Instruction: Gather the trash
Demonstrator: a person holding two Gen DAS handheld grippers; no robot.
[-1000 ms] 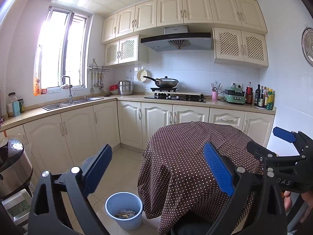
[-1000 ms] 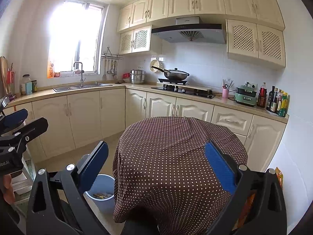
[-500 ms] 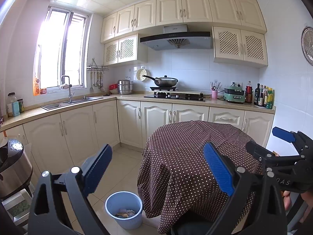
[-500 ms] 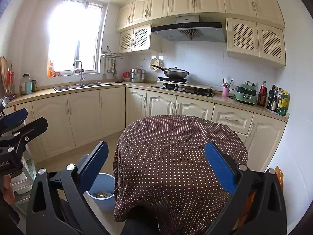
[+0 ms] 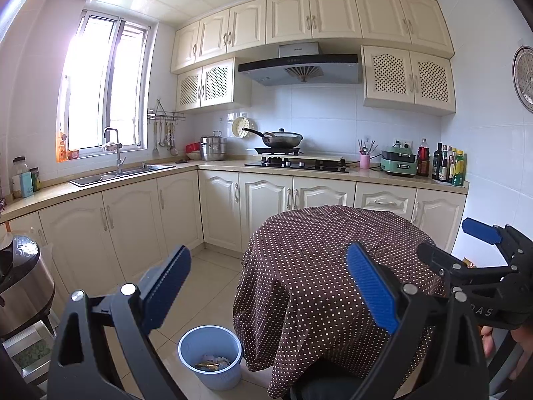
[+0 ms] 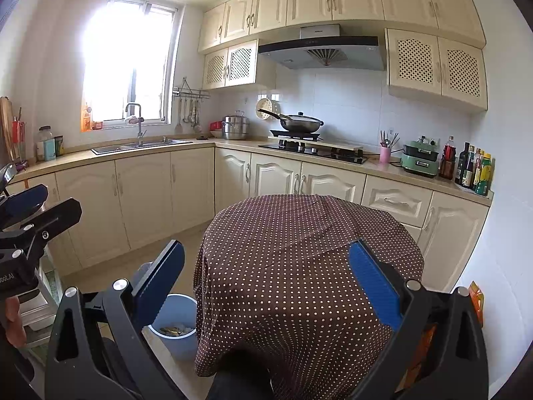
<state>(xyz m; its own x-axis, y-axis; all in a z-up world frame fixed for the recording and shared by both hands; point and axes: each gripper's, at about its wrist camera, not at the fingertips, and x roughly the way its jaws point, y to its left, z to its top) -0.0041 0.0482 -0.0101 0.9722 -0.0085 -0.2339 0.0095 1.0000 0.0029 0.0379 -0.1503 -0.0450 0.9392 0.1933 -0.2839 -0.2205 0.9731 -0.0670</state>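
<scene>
Kitchen floor tiles carry a blue bin (image 5: 210,356) with trash (image 5: 213,363) inside, just beside the desk's (image 5: 333,266) left edge. Both grippers, left (image 5: 266,286) and right (image 6: 266,283), hover before the desk, jaws wide apart, holding nothing.

Right gripper (image 6: 266,286) spread wide over dotted tablecloth (image 6: 299,266), bin (image 6: 176,326) below

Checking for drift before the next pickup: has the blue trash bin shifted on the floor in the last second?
No. The blue trash bin sits at the same spot beside the hanging edge of the polka-dot tablecloth in the left wrist view; no shift shows.
</scene>
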